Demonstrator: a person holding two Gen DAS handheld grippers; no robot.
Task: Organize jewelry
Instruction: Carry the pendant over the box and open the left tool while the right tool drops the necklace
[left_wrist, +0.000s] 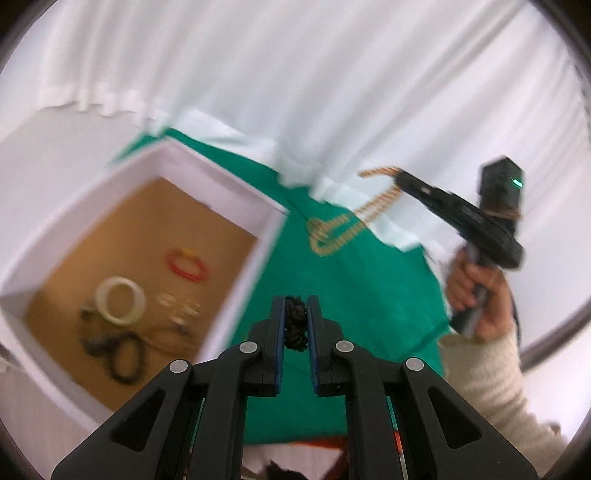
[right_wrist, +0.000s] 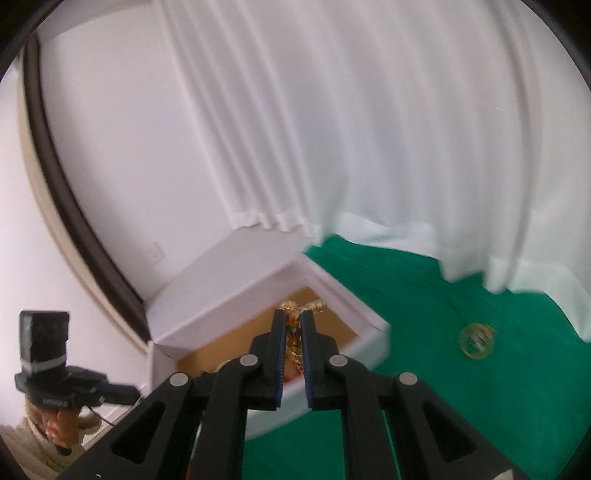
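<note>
Your left gripper (left_wrist: 295, 314) was clamped on a black beaded strand (left_wrist: 294, 325) above the green cloth (left_wrist: 354, 295), just beside the white box (left_wrist: 266, 229). Your right gripper (right_wrist: 294, 334) pinched a gold chain (left_wrist: 347, 229), its far end trailing onto the cloth.

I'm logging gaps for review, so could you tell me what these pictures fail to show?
- Left wrist view: pieces in the white box smeared by motion blur; dark item mostly hidden between the left gripper fingers.
- Right wrist view: box interior blocked by right gripper holding gold chain; gold piece on green cloth blurred.
</note>
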